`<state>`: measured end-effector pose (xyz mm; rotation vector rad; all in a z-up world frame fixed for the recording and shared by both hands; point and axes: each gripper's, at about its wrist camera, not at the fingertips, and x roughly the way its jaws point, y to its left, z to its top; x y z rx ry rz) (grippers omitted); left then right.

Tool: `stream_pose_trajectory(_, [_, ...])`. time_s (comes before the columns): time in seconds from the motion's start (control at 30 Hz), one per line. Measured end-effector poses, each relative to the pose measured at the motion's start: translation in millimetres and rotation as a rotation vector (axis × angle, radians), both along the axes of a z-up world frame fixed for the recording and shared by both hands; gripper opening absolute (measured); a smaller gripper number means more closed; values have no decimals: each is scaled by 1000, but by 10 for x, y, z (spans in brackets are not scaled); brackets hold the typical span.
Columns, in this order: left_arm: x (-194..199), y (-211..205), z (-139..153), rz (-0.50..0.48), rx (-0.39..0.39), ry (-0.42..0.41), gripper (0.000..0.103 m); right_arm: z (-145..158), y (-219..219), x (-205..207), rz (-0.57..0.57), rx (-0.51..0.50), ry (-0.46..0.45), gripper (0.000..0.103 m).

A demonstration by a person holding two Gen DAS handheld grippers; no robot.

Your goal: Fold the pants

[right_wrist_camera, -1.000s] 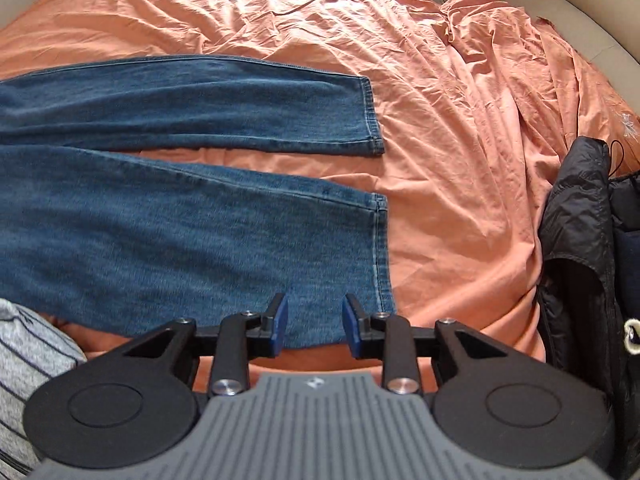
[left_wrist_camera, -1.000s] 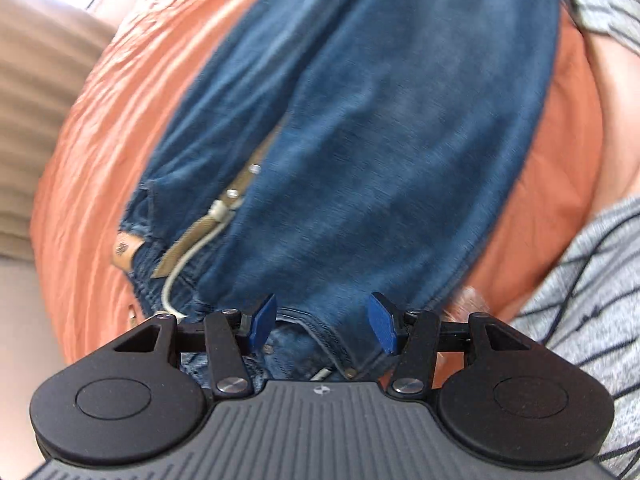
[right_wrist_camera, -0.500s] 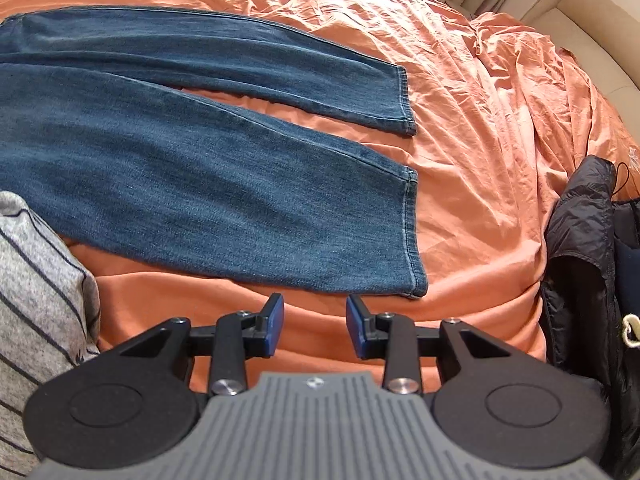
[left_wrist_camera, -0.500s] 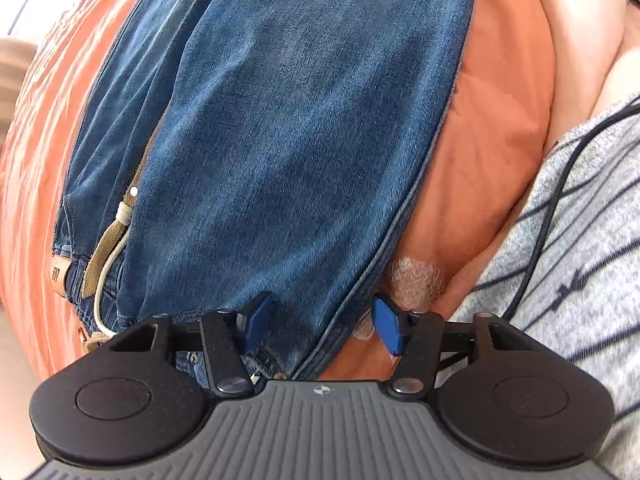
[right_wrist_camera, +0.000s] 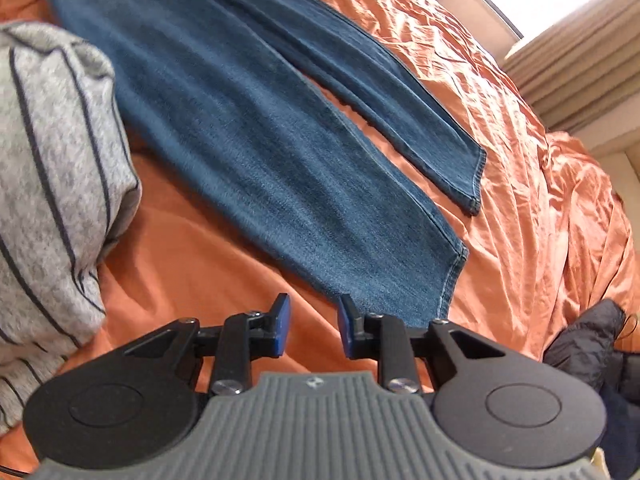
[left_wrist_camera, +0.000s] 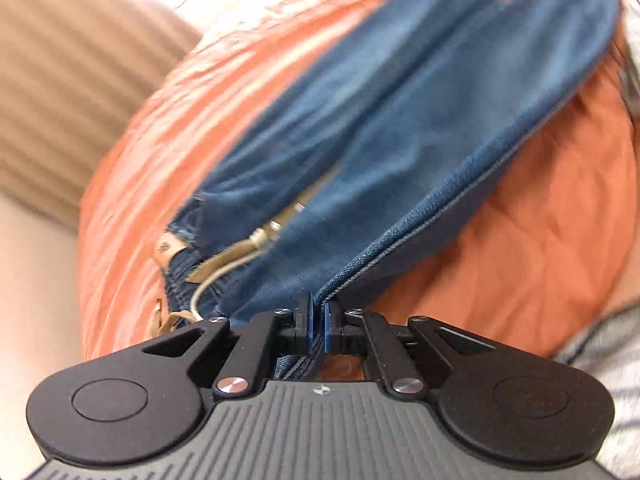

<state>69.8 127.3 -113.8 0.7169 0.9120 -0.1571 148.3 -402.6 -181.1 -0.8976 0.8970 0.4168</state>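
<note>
Blue jeans (left_wrist_camera: 400, 128) lie flat on an orange bedsheet (left_wrist_camera: 520, 232). My left gripper (left_wrist_camera: 318, 320) is shut on the near side edge of the jeans by the waistband, and the denim rises off the bed toward the pads. A tan drawstring and leather tag (left_wrist_camera: 168, 250) show at the waist. In the right wrist view the two legs (right_wrist_camera: 280, 168) lie spread apart with their hems to the right. My right gripper (right_wrist_camera: 312, 328) is open just above the sheet, by the near leg's hem corner, holding nothing.
A person's grey striped sleeve (right_wrist_camera: 52, 168) lies at the left of the right wrist view. A black jacket (right_wrist_camera: 592, 352) lies at the bed's right edge. Beige curtains (right_wrist_camera: 580, 72) hang beyond the bed.
My left gripper closed on the jeans' side edge and lifted it a little. My right gripper moved down toward the near leg's hem and stayed open.
</note>
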Motion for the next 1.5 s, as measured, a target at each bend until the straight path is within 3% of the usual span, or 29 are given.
stream_pose_trajectory(0.13, [176, 28, 200, 111, -91, -58, 5, -152, 64, 16, 52, -113, -91, 20])
stream_pose_trajectory(0.23, [229, 70, 332, 197, -173, -103, 5, -220, 86, 33, 80, -143, -113, 20])
stream_pose_trajectory(0.37, [300, 48, 443, 230, -221, -131, 5, -345, 136, 19, 105, -184, -160, 20])
stream_pose_trajectory(0.47, [353, 64, 465, 245, -228, -145, 5, -368, 157, 5, 109, -190, -177, 0])
stream_pose_trajectory(0.5, [350, 64, 473, 253, -232, -151, 5, -350, 158, 2, 102, -186, -207, 0])
stream_pose_trajectory(0.7, [279, 88, 572, 304, -264, -245, 5, 34, 157, 109, -2, -91, -352, 0])
stream_pose_trajectory(1.0, [505, 138, 1076, 300, -226, -357, 4, 1049, 323, 783, -117, -17, -543, 0])
stream_pose_trajectory(1.13, [857, 130, 1249, 294, -193, -374, 4, 1248, 418, 1297, -156, -19, -532, 0])
stream_pose_trajectory(1.23, [1237, 122, 1235, 291, -162, -347, 4, 1218, 522, 1725, -175, -42, -480, 0])
stream_pose_trajectory(1.5, [2422, 203, 646, 319, -63, -201, 4, 638, 818, 2945, -156, -124, -358, 0])
